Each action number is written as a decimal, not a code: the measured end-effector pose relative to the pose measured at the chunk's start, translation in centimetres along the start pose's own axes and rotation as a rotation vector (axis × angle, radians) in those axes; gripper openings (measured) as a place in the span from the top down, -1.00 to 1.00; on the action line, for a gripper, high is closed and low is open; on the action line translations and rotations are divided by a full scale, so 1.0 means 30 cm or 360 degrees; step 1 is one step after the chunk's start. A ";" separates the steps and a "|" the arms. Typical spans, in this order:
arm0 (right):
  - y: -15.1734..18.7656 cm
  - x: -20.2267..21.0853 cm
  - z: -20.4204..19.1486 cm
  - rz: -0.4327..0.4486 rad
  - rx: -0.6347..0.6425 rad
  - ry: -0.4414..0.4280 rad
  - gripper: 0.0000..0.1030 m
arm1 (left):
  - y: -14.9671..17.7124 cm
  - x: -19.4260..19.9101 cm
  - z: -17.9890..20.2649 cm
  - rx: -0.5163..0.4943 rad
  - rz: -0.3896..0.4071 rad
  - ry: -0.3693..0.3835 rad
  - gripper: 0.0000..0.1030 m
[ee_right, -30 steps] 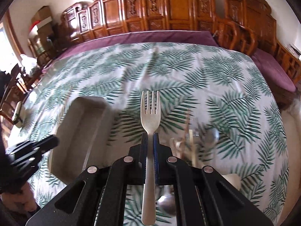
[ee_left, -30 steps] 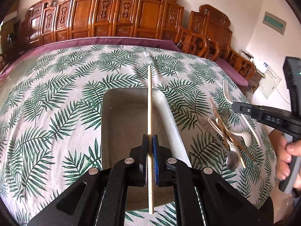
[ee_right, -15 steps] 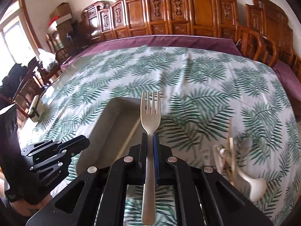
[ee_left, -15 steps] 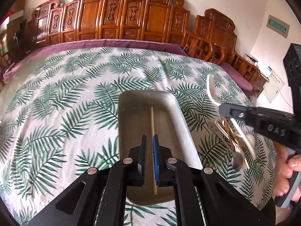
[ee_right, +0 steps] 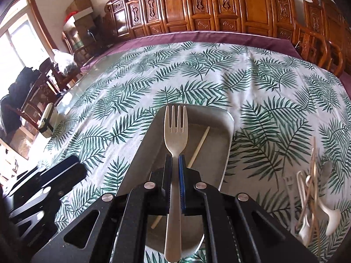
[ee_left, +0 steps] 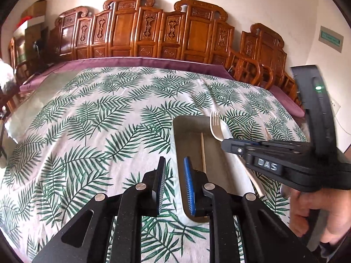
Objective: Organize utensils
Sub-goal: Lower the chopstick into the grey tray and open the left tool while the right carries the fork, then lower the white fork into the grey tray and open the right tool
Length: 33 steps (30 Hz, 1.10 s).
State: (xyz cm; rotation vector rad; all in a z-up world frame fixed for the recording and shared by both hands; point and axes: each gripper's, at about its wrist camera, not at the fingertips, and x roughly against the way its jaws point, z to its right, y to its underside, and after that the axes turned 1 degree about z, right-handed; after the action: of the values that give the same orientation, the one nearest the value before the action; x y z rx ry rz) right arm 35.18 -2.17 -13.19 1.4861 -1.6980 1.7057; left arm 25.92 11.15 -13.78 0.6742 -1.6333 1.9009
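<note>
A grey oblong tray (ee_left: 176, 144) (ee_right: 228, 135) lies on the leaf-print tablecloth with one wooden chopstick (ee_left: 203, 151) (ee_right: 198, 148) inside it. My left gripper (ee_left: 174, 171) is open and empty, just left of the tray's near end. My right gripper (ee_right: 174, 162) is shut on a cream fork (ee_right: 175, 129), held above the tray with tines pointing away. In the left wrist view the fork (ee_left: 216, 127) and right gripper (ee_left: 228, 145) hang over the tray's right rim.
A pile of loose utensils (ee_right: 311, 195), spoons, a small fork and chopsticks, lies right of the tray. Carved wooden chairs (ee_left: 153, 35) line the far table edge. A small box (ee_right: 46, 120) sits at the left table edge.
My left gripper let the chopstick go into the tray, opened wider and drew back to the left. My right gripper carried the fork leftward from the pile to above the tray.
</note>
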 end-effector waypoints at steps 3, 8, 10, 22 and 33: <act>-0.003 -0.024 0.002 -0.0007 0.0008 0.0024 0.83 | 0.010 0.004 -0.006 0.0010 -0.0005 0.0001 0.69; 0.000 -0.023 0.025 -0.0014 0.0002 -0.0010 0.83 | 0.024 0.007 -0.001 0.0012 -0.0012 0.0017 0.69; 0.002 -0.009 0.036 -0.0007 0.0005 -0.0022 0.83 | 0.028 0.008 0.014 0.0009 -0.0014 0.0032 0.69; 0.126 0.291 0.234 0.0164 0.0066 0.0082 0.83 | 0.066 0.044 0.197 -0.0114 -0.0017 0.0139 0.69; 0.327 0.465 0.515 0.0191 0.0042 0.0291 0.64 | 0.100 0.010 0.421 -0.0245 -0.0094 0.0271 0.68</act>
State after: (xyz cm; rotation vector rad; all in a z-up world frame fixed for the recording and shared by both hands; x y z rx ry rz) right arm 28.25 -24.02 -11.06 1.2186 -1.7032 1.8692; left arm 23.97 -1.69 -13.96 0.4788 -1.6130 1.7204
